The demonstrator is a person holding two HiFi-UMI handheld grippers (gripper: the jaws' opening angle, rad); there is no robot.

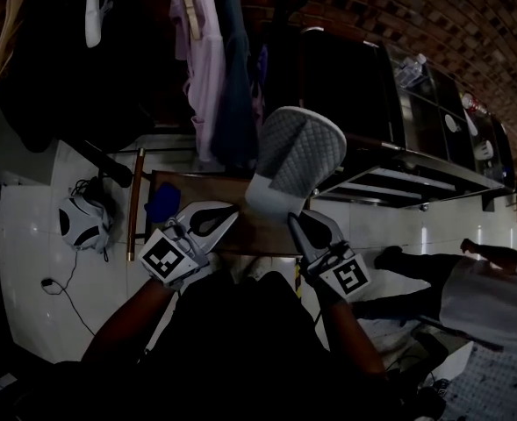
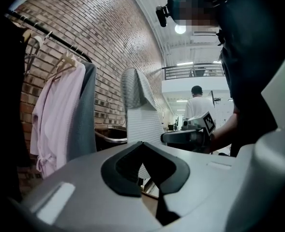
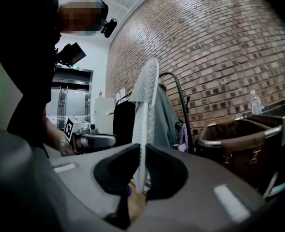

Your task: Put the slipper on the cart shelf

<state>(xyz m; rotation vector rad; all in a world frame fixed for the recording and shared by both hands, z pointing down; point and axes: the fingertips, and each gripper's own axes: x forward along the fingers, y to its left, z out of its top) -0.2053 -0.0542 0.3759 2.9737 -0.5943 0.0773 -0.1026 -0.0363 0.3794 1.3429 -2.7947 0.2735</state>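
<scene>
While my right gripper [image 3: 143,149] clamps the grey quilted fabric slipper [image 1: 300,152], my left gripper [image 2: 142,143] sits closed, empty, above white floor tiles [image 1: 25,261], near a red brick wall [image 3: 219,47].

Quilted matt cloth slipper [image 1: 297,152], rough brick wall [image 3: 219,57], glossy tiled floor [image 1: 30,261].

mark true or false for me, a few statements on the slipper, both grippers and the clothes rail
1. The right gripper is clamped on the slipper. True.
2. The slipper lies flat, sole down. False: it is held up on end in the air.
3. The left gripper also grips the slipper. False: nothing is between its jaws; the slipper stands beyond it.
4. A pink robe hangs on the rail by the brick wall. True.
</scene>
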